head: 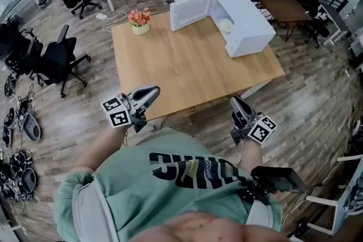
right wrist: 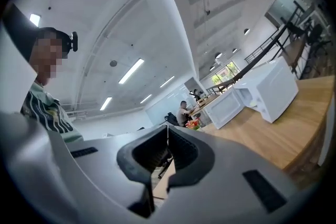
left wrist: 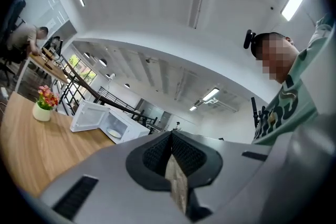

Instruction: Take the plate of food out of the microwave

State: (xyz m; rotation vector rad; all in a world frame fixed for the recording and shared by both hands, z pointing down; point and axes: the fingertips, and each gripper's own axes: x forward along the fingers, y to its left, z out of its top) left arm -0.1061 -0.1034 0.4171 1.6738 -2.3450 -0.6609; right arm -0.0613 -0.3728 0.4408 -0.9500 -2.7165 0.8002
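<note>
My left gripper [head: 152, 91] clenched on nothing, my right gripper [head: 236, 102] clenched empty too, both by the near edge of the table [head: 187, 68], plate of food [head: 226, 25] far ahead of my jaws, inside the open microwave [head: 252, 28]

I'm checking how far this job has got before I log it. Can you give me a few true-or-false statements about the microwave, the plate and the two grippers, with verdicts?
1. The microwave has its door swung open. True.
2. The plate of food sits out on the table. False: it is inside the microwave.
3. The left gripper and the right gripper are both shut and hold nothing. True.
4. The right gripper touches the microwave. False: it is at the table's near edge, well apart from the microwave.
5. A flower pot stands on the table near the open door. True.
</note>
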